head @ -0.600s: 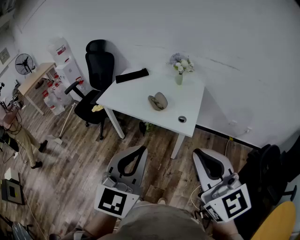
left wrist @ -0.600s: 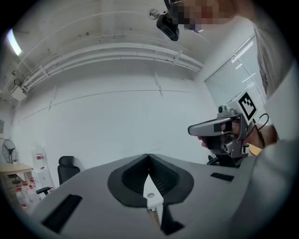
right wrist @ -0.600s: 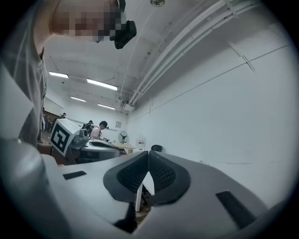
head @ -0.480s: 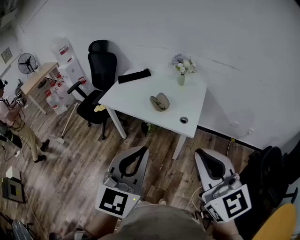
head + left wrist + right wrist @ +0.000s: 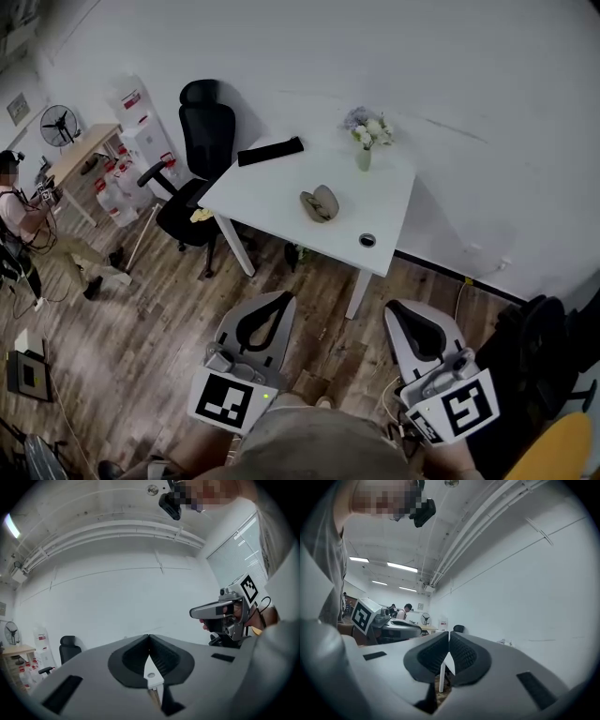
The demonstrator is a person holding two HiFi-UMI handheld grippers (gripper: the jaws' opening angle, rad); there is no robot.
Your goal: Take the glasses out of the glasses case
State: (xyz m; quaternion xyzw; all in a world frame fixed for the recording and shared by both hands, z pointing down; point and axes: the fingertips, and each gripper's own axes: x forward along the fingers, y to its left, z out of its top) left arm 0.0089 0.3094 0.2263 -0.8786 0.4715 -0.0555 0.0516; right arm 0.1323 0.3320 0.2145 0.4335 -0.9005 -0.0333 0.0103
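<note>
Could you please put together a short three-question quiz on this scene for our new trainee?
1. True or false: the glasses case lies on the white table, apart from both grippers.
2. What stands near the table's far edge? A vase of flowers; B mug; C lamp.
3. Fill in: the jaws of the left gripper and the right gripper are ____.
Key: 1 true; 2 A; 3 shut.

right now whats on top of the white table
On the white table: a glasses case, a flat black item, a vase of flowers and a round fitting. The case's inside is too small to make out.
</note>
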